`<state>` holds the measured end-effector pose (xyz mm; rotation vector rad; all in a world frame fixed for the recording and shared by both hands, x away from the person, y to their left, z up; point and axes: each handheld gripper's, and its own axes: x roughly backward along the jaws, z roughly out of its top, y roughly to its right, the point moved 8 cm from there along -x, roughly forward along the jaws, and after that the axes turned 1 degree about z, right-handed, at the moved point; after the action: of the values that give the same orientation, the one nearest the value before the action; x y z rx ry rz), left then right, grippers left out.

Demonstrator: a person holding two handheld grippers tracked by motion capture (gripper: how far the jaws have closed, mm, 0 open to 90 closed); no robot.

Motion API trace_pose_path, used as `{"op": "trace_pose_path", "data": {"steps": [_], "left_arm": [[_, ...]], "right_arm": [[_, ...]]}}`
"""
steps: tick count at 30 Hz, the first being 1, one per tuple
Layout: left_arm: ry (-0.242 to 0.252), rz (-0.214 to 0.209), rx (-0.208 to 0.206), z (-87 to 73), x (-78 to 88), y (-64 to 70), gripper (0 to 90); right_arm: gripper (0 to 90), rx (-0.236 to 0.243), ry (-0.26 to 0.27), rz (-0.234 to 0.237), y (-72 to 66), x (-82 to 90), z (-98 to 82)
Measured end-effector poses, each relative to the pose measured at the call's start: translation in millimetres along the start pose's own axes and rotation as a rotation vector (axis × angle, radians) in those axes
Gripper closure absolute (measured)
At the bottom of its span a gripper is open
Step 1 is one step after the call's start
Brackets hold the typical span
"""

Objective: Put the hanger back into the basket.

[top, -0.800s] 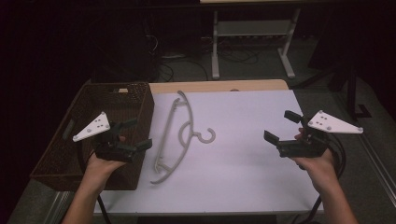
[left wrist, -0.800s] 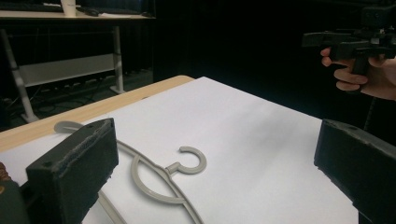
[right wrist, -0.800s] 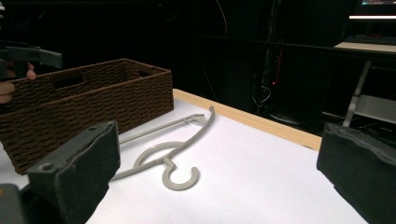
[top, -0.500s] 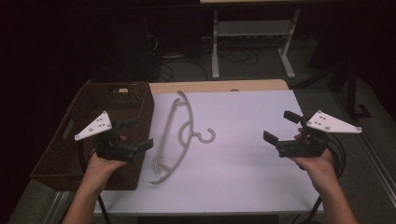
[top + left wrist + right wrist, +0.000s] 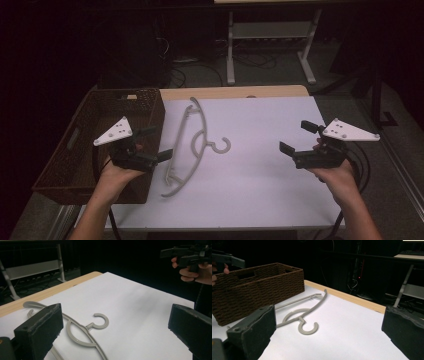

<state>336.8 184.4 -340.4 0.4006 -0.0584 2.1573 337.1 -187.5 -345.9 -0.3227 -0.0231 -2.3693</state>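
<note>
**Grey hanger waits between two open tools**

Grey plastic, the hanger (image 5: 192, 145) lies flat on the white table (image 5: 270, 185), just beside the wicker basket (image 5: 85, 150) at its 9 o'clock. The left gripper (image 5: 155, 143) hovers at the hanger's edge, jaws spread wide — holding nothing. The right gripper (image 5: 297, 137), at 3 o'clock, is equally spread and well apart. One risk (my judgement): thin, flat plastic may skid toward the basket if a jaw nudges it.

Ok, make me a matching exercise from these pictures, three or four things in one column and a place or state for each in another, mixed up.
Things:
1. grey plastic hanger
2. brown woven basket
3. left gripper
4. right gripper

Places or states:
A. at the table's left edge
B. flat on the white sheet
C. open, near the table's right side
D. open, beside the hanger

Pairs: 1-B, 2-A, 3-D, 4-C
</note>
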Motion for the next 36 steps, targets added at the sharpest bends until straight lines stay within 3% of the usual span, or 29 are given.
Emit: {"op": "trace_pose_path", "data": {"steps": [6,17,30,36], "left_arm": [[-0.044,0.006,-0.018,3.0,-10.8,4.9,0.0],[-0.106,-0.020,-0.025,-1.2,-27.5,14.6,0.0],[-0.189,-0.017,-0.039,-12.5,-54.3,23.9,0.0],[-0.239,0.003,-0.044,-20.1,-67.7,25.0,0.0]], "right_arm": [[0.0,-0.004,-0.003,0.000,1.5,0.6,-0.1],[0.0,0.005,0.007,-0.001,1.1,1.3,2.7],[0.0,-0.001,0.001,-0.003,1.1,1.4,2.2],[0.0,0.002,0.001,-0.004,1.0,1.1,2.1]]}}
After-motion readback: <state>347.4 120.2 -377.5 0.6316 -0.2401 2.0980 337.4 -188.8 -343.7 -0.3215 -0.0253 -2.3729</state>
